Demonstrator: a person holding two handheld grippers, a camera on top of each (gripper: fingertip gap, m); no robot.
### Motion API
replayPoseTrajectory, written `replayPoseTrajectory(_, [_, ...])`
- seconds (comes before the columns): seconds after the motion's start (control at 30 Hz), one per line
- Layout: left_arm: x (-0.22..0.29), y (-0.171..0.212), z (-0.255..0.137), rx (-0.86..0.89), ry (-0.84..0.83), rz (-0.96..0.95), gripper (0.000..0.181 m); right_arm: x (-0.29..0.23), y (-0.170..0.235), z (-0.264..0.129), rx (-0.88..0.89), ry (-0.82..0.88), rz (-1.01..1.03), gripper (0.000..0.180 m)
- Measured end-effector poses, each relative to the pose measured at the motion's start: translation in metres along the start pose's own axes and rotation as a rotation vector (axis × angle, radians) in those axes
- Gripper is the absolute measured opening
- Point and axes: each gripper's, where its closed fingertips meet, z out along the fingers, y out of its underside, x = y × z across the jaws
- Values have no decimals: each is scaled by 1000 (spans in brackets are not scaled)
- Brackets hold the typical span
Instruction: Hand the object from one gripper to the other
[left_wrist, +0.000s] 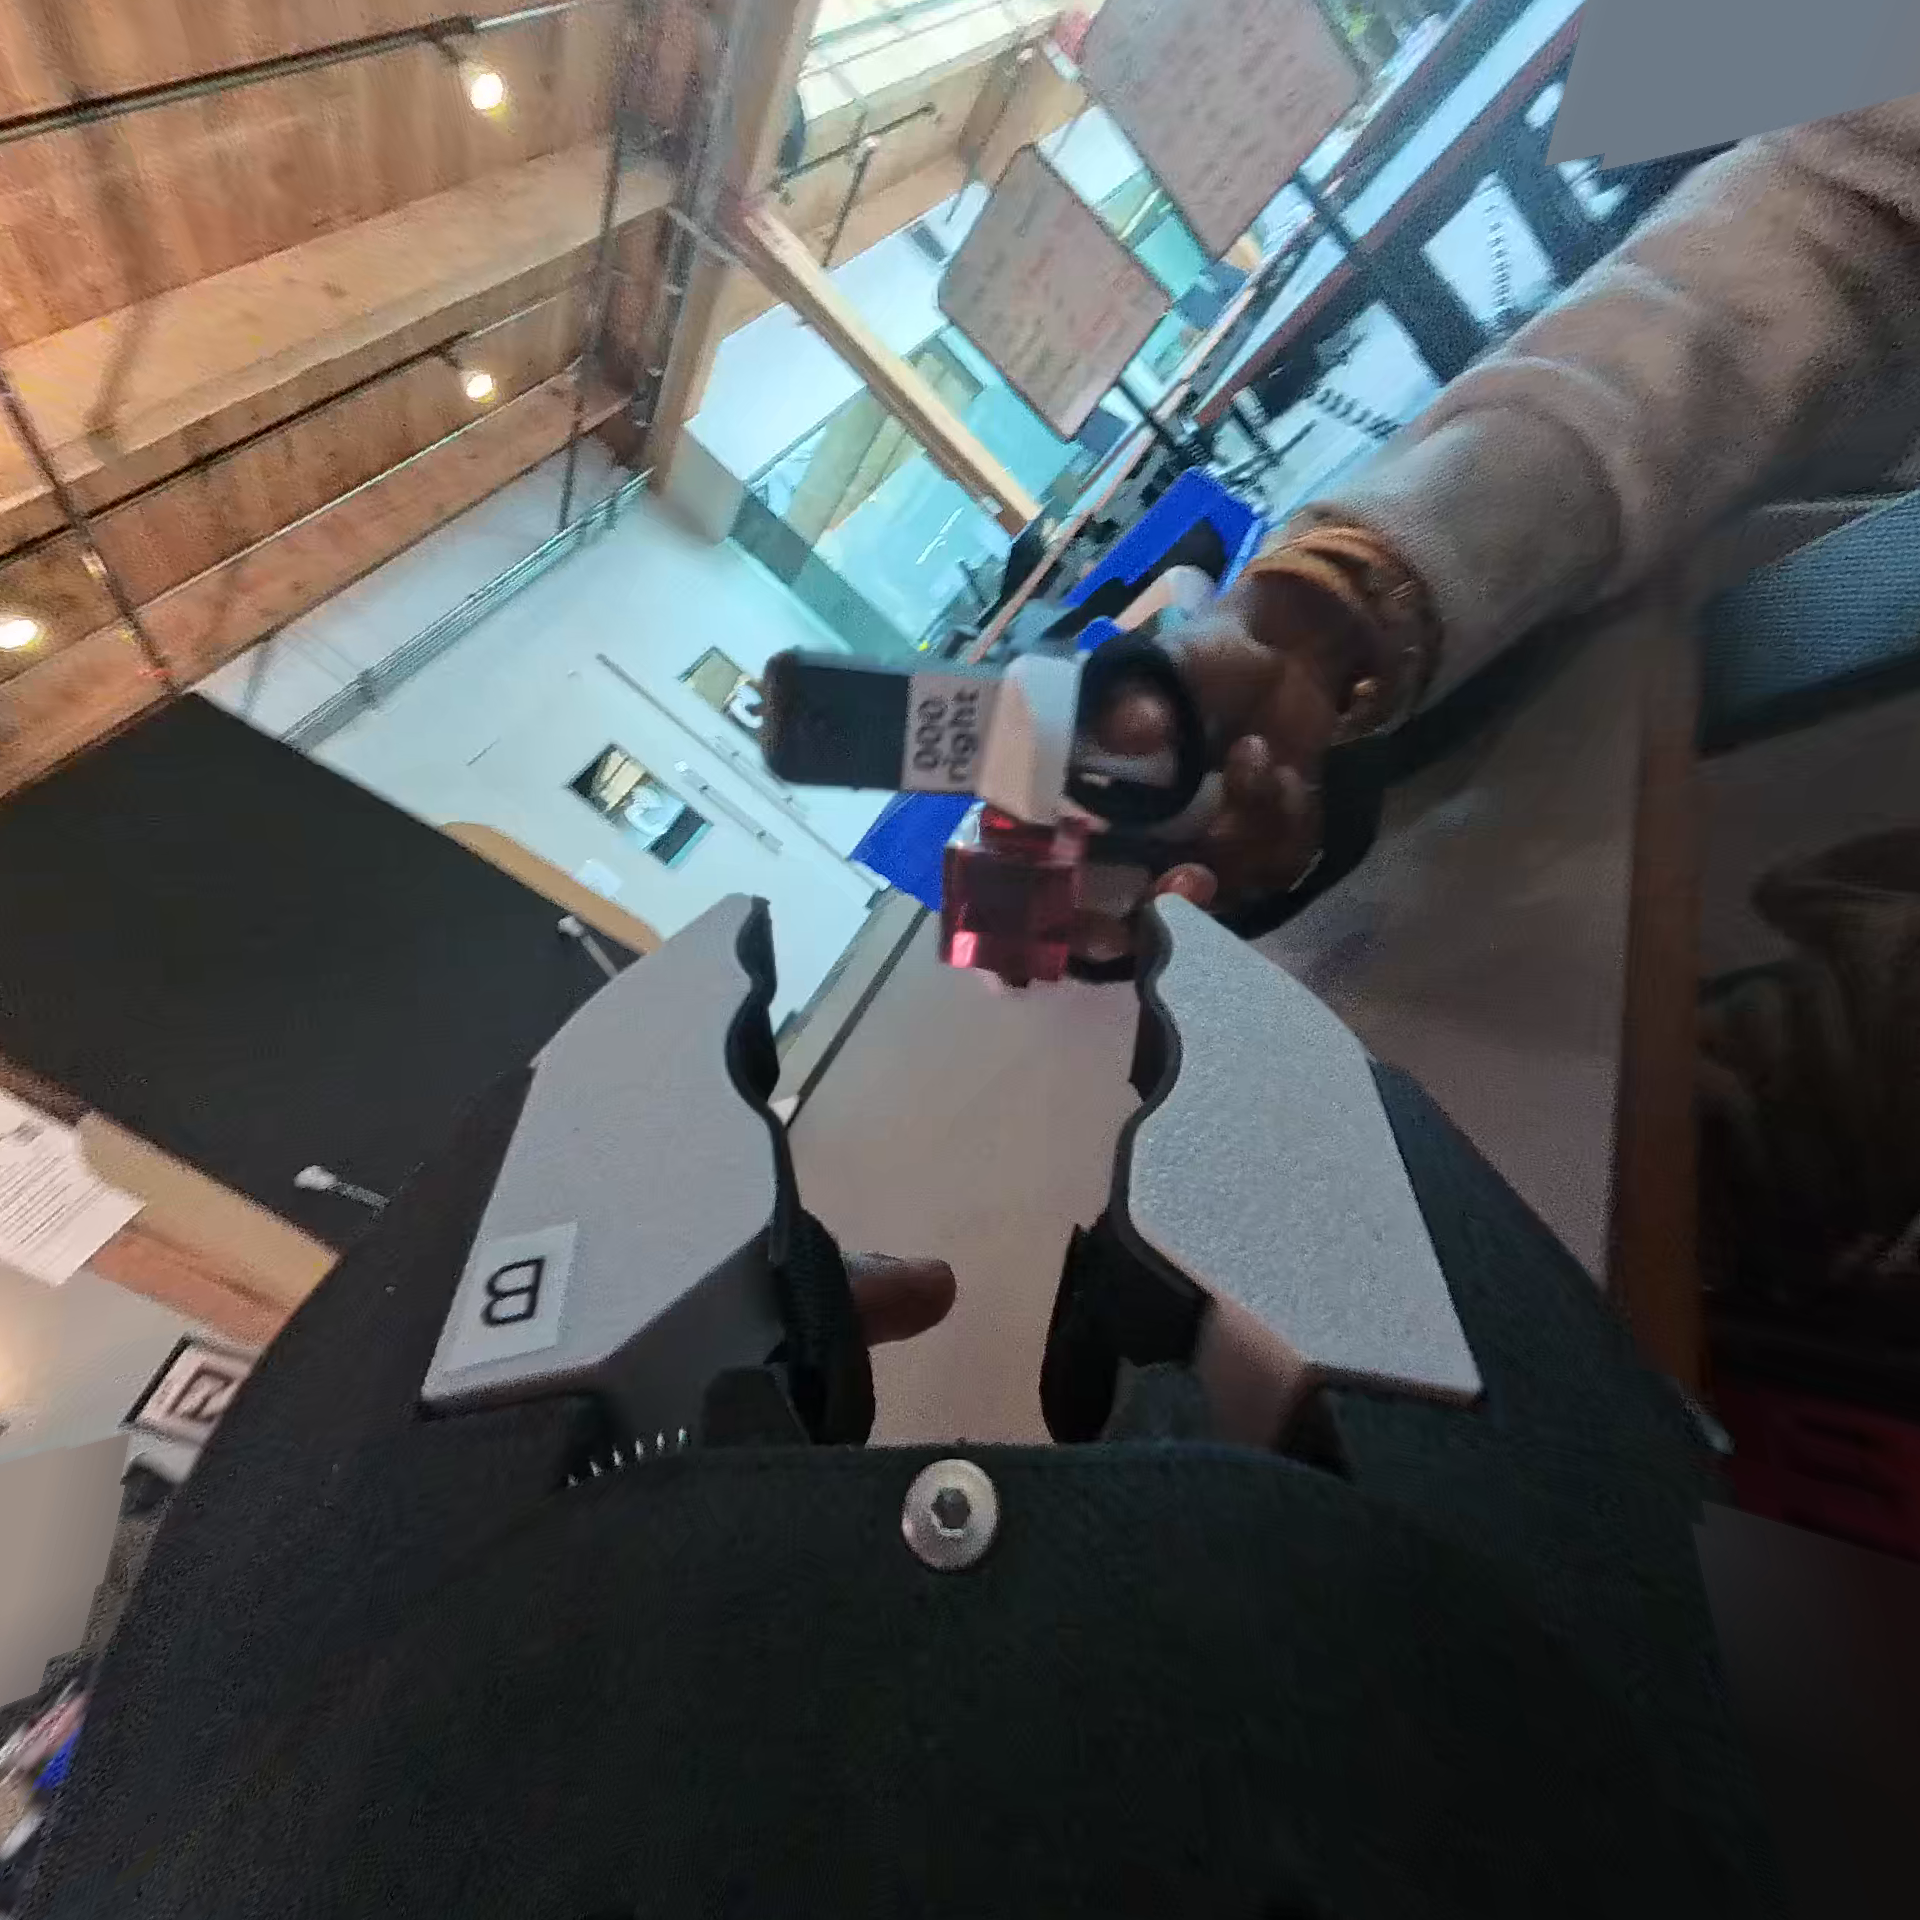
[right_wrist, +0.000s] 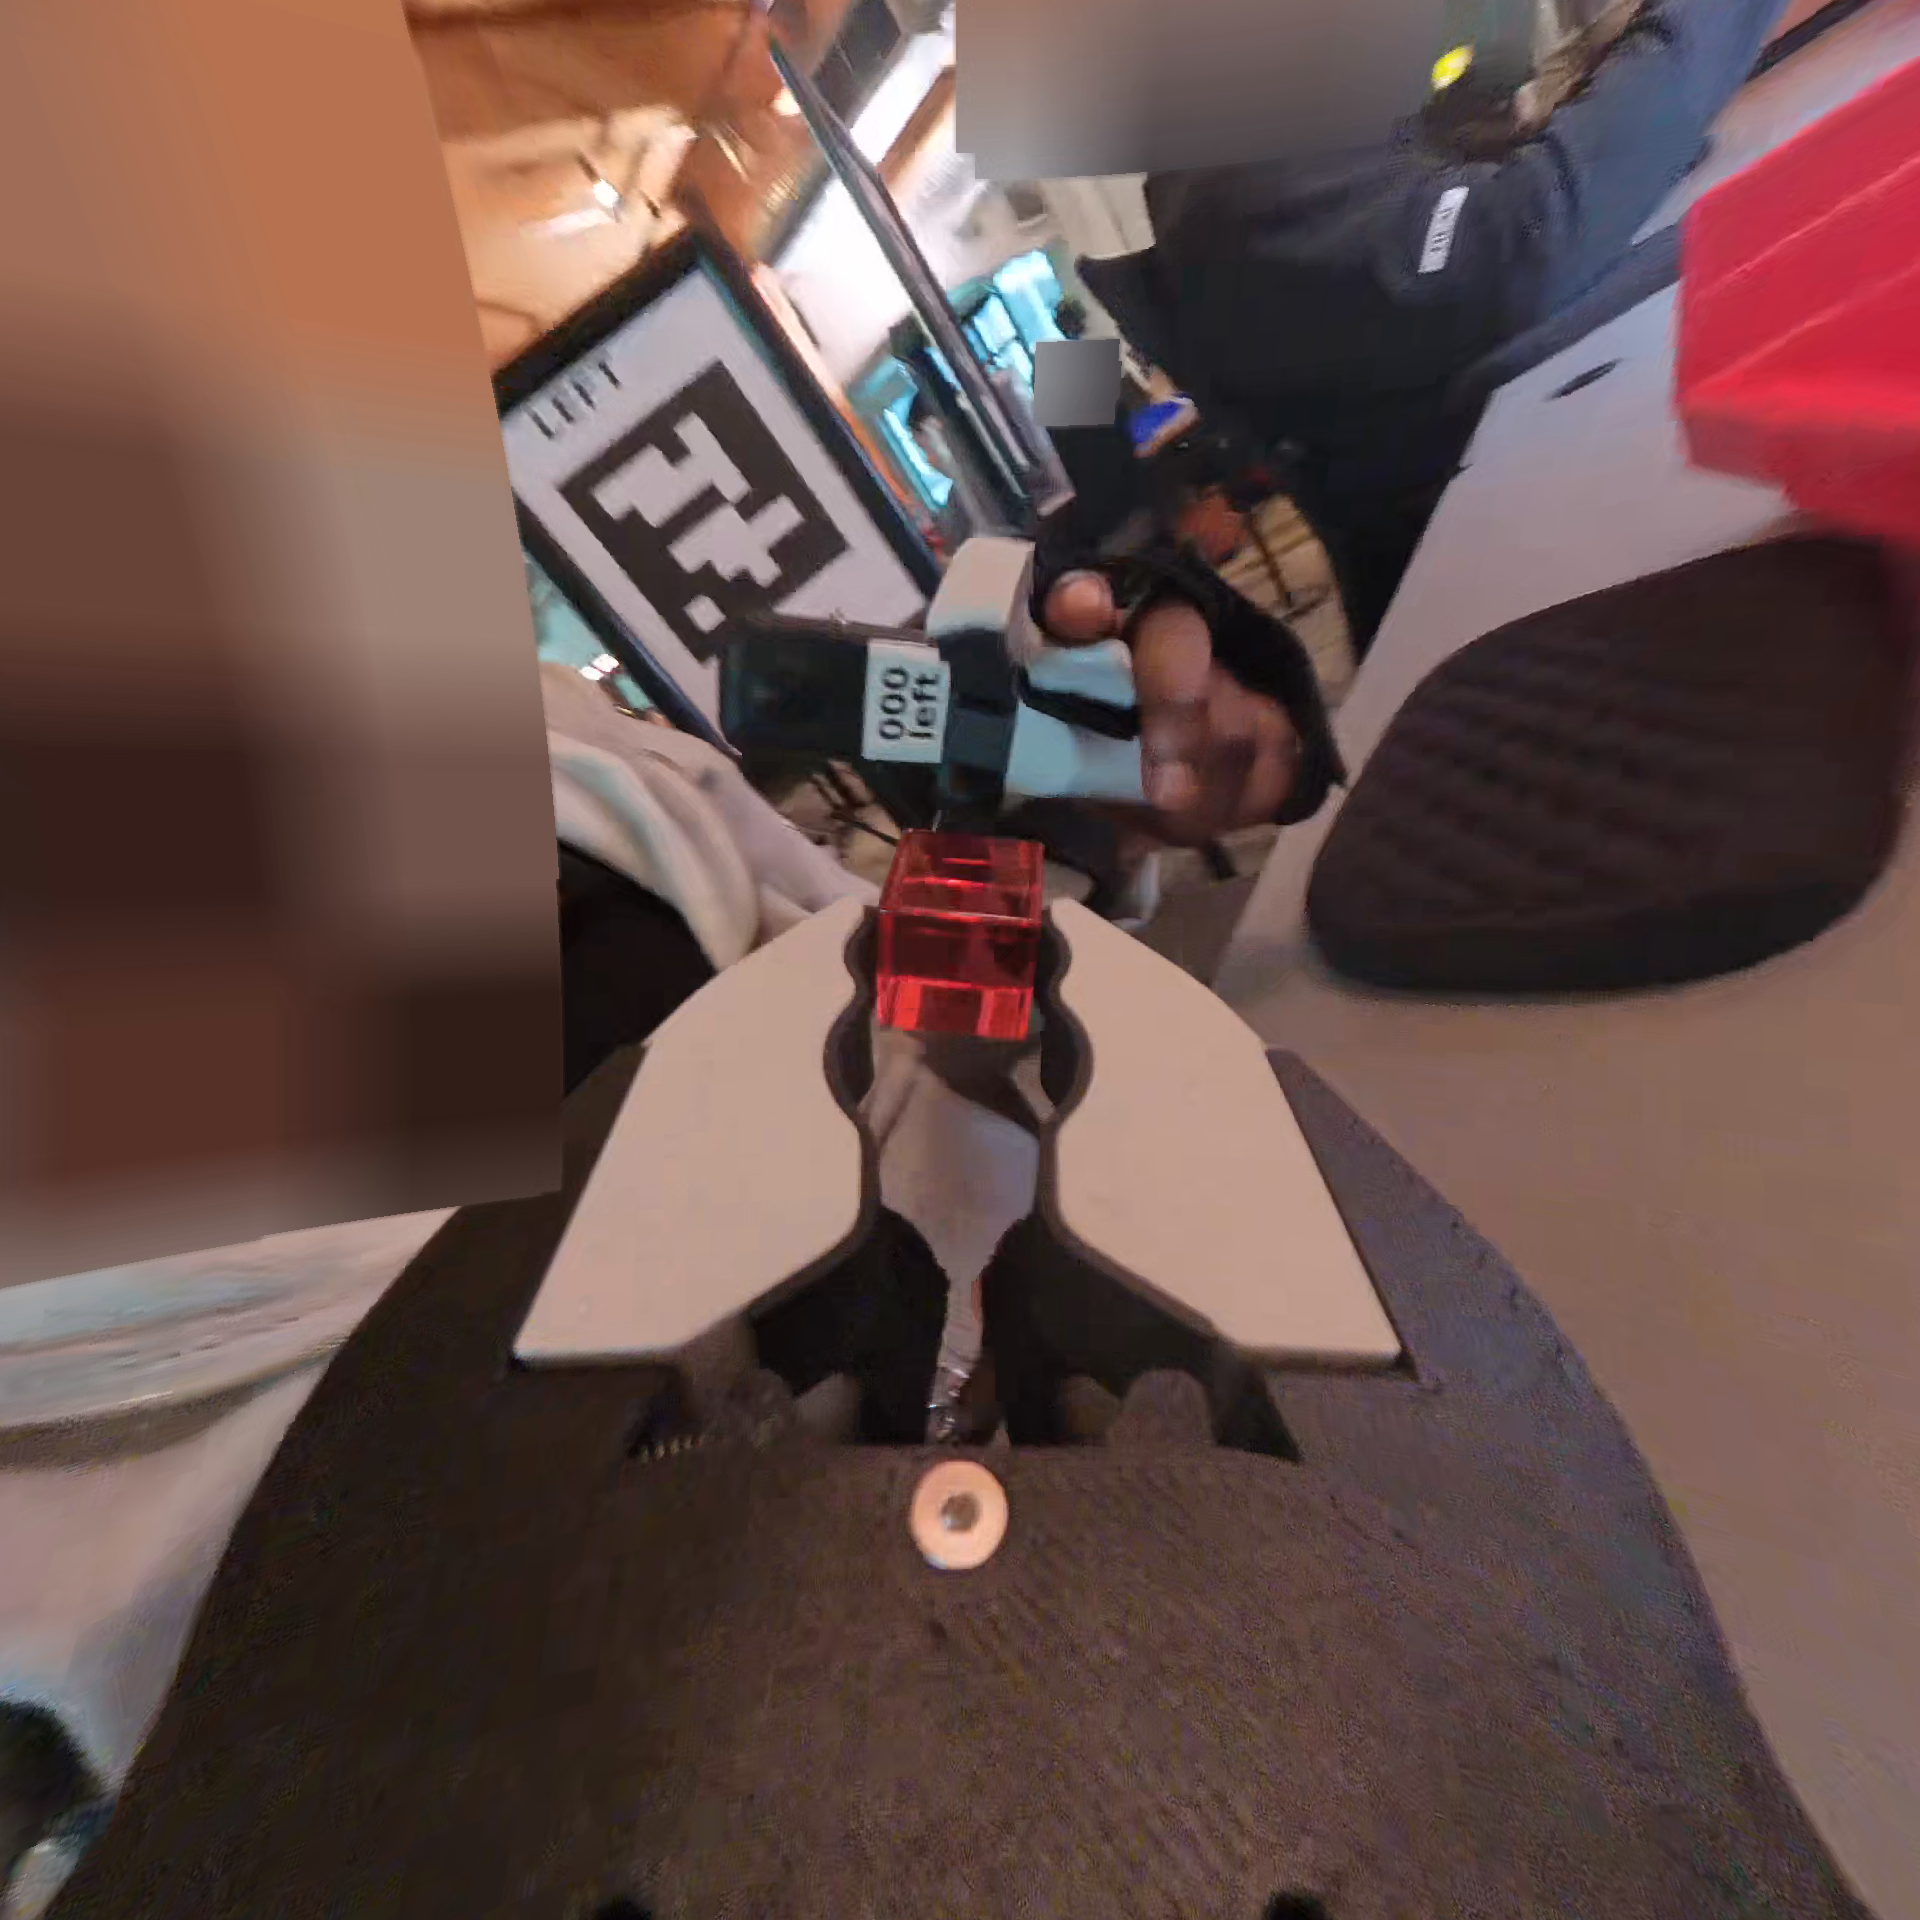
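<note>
Between right claw (right_wrist: 958, 920) tips — red cube (right_wrist: 958, 951); left claw (left_wrist: 956, 914) agape.

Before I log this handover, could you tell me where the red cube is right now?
The red cube is clamped between the right gripper fingertips, centre of the right wrist view; in the left wrist view it hangs just beyond the open left gripper.

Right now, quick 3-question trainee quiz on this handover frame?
1. True or false: the left gripper jaws are shut on the red cube.
2. Which gripper holds the cube? A) left B) right C) neither
3. Fill in: in the left wrist view, the cube sits just beyond the tip of the ___ finger.

Key: 1 false, the left jaws are wide open and empty. 2 B. 3 right-hand.
</note>
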Motion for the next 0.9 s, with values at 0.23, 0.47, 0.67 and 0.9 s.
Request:
replayPoseTrajectory(0.23, [21,8,12,-70,59,128,44,-8,10,7,-38,-89,113,28])
replayPoseTrajectory(0.47, [1,13,14,-58,8,-345,28,3,1,4,-12,47,-61,52])
replayPoseTrajectory(0.67, [5,9,10,48,290,-1228,28,6,-20,-10,-116,509,-1017,69])
replayPoseTrajectory(0.9, [30,-2,12,18,490,-1349,28,8,4,2,-369,626,-1563,39])
